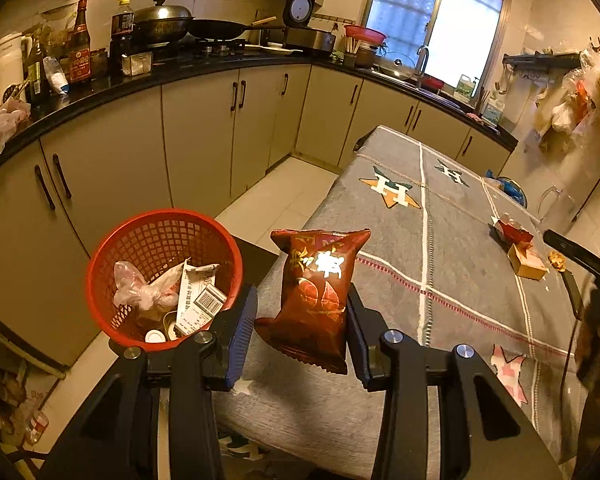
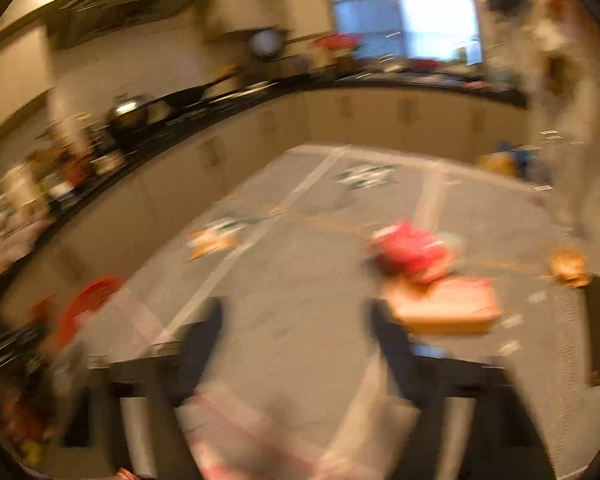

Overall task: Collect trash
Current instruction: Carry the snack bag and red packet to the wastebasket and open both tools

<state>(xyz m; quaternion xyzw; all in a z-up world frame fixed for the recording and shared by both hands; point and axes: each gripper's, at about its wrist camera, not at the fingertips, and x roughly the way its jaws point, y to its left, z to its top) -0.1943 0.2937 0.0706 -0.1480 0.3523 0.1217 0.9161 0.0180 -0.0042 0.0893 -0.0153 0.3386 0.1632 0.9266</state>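
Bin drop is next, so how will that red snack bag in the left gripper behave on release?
The red snack bag looks puffy and light, so it may drift. Its glossy film probably slides easily from the left gripper. It is crinkled and soft, so it should crumple into the red basket.

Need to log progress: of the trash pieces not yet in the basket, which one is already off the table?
The dark red snack bag, clamped in the left gripper beside the red basket. The crumpled red wrapper and small cardboard box lie on the tablecloth.
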